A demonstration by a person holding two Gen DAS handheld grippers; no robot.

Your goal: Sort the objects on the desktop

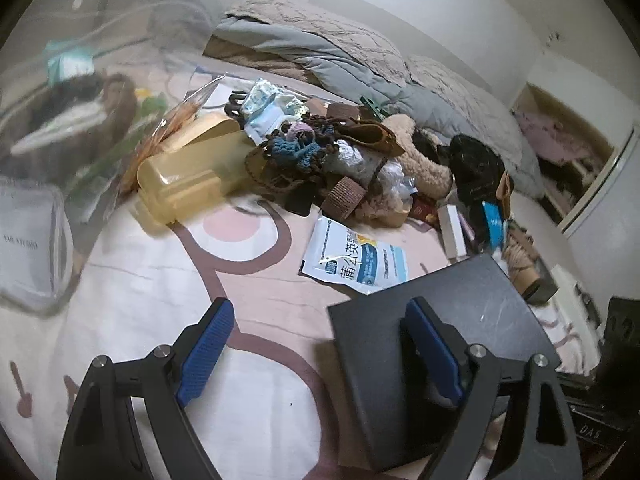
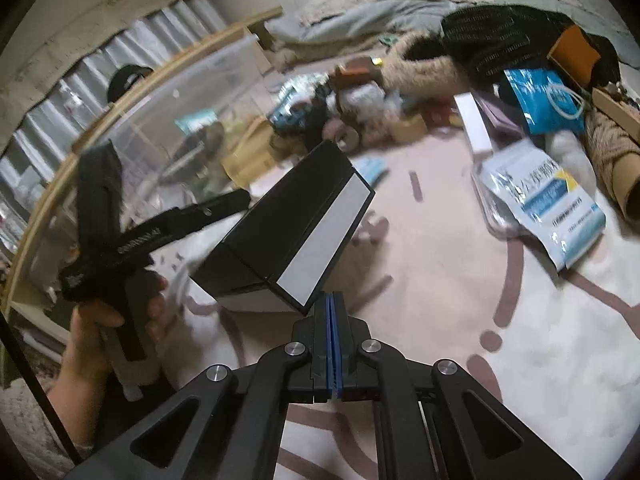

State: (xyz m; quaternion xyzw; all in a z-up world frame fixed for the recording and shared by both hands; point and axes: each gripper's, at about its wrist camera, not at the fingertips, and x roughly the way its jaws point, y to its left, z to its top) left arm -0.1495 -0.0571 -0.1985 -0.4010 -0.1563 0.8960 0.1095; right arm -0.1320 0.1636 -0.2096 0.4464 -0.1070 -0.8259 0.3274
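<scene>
One black box (image 2: 288, 236), two white sachets (image 1: 356, 258), one yellow case (image 1: 192, 176)

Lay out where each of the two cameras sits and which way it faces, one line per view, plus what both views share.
Left wrist: sits on the left gripper, looking down along its open blue-padded fingers at the pink sheet and clutter pile; the black box lies behind its right finger.
Right wrist: sits on the right gripper, shut and empty, facing the black box; the person's left hand holding the other gripper shows.
Shared: black box, blue-and-white packet, yellow container, clear bin.
</scene>
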